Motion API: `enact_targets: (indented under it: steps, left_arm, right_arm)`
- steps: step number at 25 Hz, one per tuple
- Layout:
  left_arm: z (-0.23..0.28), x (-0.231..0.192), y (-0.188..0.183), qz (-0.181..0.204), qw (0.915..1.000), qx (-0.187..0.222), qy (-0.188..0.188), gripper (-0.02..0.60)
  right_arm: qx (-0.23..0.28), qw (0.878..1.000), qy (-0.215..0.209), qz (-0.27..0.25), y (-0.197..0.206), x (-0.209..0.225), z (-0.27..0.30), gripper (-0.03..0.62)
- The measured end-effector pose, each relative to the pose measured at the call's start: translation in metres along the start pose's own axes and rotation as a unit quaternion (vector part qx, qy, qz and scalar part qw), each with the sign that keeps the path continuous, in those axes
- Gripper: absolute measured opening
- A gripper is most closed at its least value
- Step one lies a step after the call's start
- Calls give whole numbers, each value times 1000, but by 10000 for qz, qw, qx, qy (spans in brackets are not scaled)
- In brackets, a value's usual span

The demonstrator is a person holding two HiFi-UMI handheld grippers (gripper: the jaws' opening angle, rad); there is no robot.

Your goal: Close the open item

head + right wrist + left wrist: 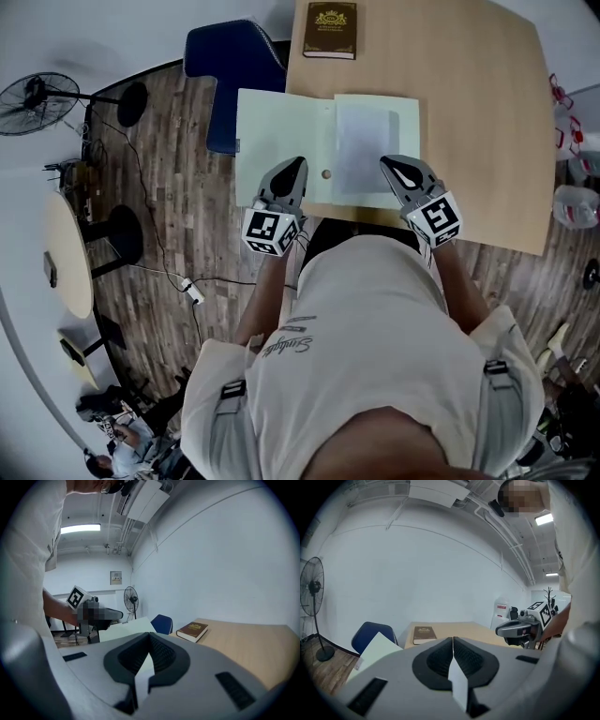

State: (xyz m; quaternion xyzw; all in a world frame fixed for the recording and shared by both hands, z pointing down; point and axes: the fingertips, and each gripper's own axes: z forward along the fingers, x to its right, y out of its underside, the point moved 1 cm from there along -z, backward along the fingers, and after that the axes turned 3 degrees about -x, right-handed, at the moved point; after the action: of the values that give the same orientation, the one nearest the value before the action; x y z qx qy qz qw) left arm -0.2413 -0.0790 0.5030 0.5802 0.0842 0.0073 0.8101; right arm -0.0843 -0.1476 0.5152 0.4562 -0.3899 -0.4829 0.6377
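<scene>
Head view: pale green open folder point(281, 141) spread flat at the near left part of the bench point(469, 112). Left leaf hanging out past the bench edge over a blue chair point(225, 66); right leaf fully on the wood with a white sheet point(361, 141) on top. Long axis running left to right across the bench. Spine fold at mid-width, pointing straight away from the person toward a closed brown book point(329, 30) well beyond the far edge. Inner faces up.

On the near edge of the left leaf, close to the fold, left hand-held gripper point(297, 167) clenched; in the left gripper view, a thin pale edge pinched between the pressed-together jaws. On the near edge of the right leaf, right hand-held gripper point(391, 166) clamped likewise, with a pale strip caught between its jaws in the right gripper view.

Probably the best way to close:
- Hold the right leaf down as an anchor.
- Raise the left leaf by its near edge and swing it in an arc about the fold onto the white sheet.
- Grip firmly without crushing the edge.
- Watch for droop or twist in the unsupported overhanging leaf.
- Slide the right side clear before the cover lands, to avoid trapping it underneath
</scene>
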Motion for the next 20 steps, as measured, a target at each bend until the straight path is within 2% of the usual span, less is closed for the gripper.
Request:
enact_targets:
  steps: [6,16,20]
  left_arm:
    - [-5,-18,-14,93,9997,71,220,15]
    - [-41,-86,3,-30,9998,-23,169,15]
    - [-56,-113,12,-74,10000,-24,22,15]
  right_arm:
    - [-15,9997,222,78,-13,-10,7,-6]
    - [-59,9982,573,164,-12,-43,34,-6]
    - [-128,9972,712,185,-6,-54,41,-6]
